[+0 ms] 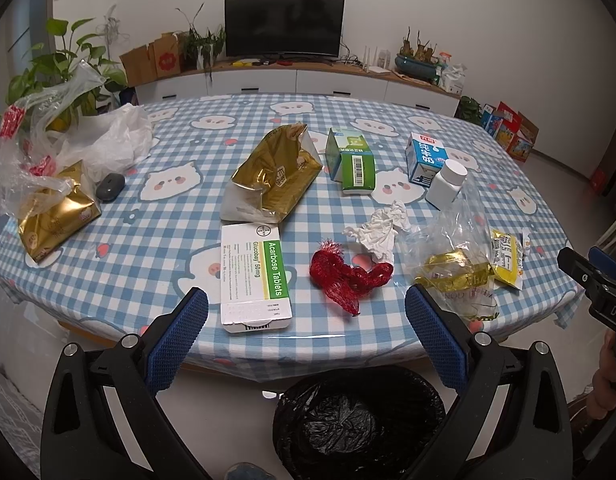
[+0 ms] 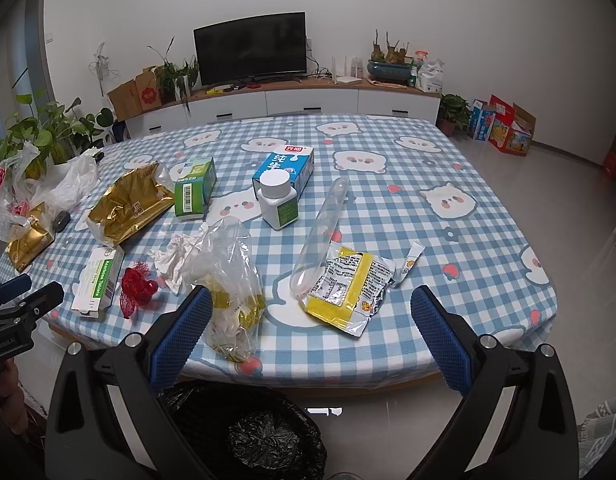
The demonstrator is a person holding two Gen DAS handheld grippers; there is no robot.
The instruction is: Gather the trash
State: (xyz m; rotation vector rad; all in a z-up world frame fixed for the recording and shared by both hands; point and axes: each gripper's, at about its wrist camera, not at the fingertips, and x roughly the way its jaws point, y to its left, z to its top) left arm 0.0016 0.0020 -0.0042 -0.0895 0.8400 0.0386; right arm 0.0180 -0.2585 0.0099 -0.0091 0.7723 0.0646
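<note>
Trash lies scattered on a blue checked tablecloth [image 1: 156,240]. Nearest my open left gripper [image 1: 306,312] are a white Acarbose tablet box [image 1: 254,276], a red mesh net [image 1: 345,276] and a crumpled tissue [image 1: 381,230]. My right gripper [image 2: 311,312] is open too, hovering at the table's near edge over a yellow foil packet [image 2: 347,286] and a clear bag with gold wrapper [image 2: 232,292]. A bin lined with a black bag [image 1: 355,420] [image 2: 248,432] stands on the floor below both grippers. Nothing is held.
Further back lie a gold foil bag [image 1: 278,172], a green carton [image 1: 349,160], a blue milk carton [image 1: 423,158], a white pill bottle [image 2: 278,200] and a clear tube [image 2: 321,232]. Plastic bags [image 1: 104,144] and a grey mouse [image 1: 110,186] sit left. A TV cabinet [image 1: 292,80] lines the wall.
</note>
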